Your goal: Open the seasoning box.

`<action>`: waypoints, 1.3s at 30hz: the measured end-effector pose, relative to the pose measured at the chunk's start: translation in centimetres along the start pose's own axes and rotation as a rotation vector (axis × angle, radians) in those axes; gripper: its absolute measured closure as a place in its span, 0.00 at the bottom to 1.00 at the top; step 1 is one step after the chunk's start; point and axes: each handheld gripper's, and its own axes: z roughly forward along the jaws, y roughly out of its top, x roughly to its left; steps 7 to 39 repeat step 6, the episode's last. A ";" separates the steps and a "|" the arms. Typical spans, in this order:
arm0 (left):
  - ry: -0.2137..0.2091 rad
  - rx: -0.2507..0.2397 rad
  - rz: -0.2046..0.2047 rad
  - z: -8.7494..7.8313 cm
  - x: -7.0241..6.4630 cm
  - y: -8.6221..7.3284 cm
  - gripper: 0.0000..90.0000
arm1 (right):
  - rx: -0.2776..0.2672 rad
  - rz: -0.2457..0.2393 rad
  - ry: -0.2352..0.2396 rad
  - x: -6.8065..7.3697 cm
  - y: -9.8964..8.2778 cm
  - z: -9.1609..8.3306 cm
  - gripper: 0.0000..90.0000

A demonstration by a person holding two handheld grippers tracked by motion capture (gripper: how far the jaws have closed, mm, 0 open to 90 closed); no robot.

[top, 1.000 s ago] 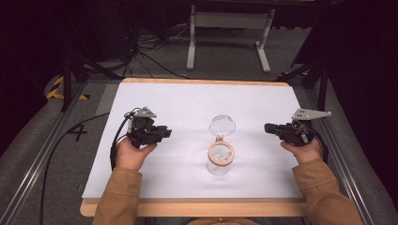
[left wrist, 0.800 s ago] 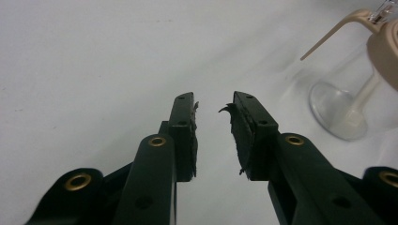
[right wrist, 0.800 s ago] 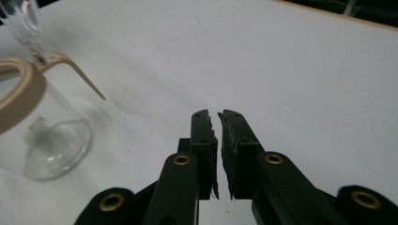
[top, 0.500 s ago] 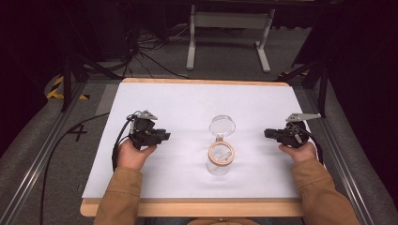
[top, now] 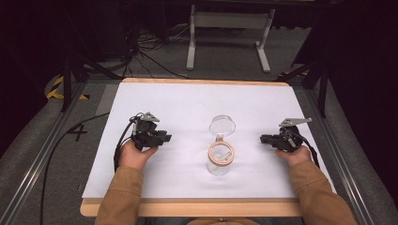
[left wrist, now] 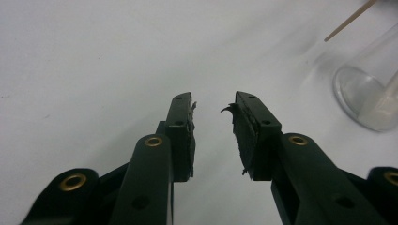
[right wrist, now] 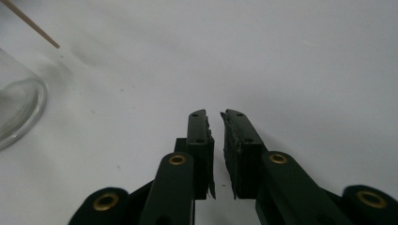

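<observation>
From above: glass jar [top: 219, 161] upright mid-table [top: 178, 101], hinged lid [top: 222, 125] flipped open behind, between left gripper [top: 164, 138] and right gripper [top: 264, 139]. Along left jaws: parted, empty, just opening; jar base [left wrist: 363, 101] near. Along right jaws: narrowly parted, empty (just opening); jar [right wrist: 16, 105] at edge. Risk: a one-sided nudge could tip the jar.

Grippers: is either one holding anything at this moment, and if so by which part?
Nothing is held. The left gripper and right gripper have just been opening with nothing between their jaws; the glass jar stands untouched between them.
</observation>
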 end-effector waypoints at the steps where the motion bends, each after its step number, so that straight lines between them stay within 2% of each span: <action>1: -0.002 -0.008 0.005 0.0 0.0 0.0 0.75 | 0.005 -0.005 0.000 0.1 0.0 0.1 0.90; 3: -0.013 -0.007 -0.002 -0.2 -0.1 0.1 0.75 | 0.011 -0.022 -0.005 0.4 0.0 0.3 0.90; 6: -0.027 -0.026 -0.007 -0.3 -0.2 0.2 0.75 | -0.012 -0.028 -0.004 0.5 0.2 0.0 0.89; 39: -0.027 -0.026 -0.007 -0.3 -0.2 0.2 0.75 | -0.012 -0.028 -0.004 0.5 0.2 0.0 0.89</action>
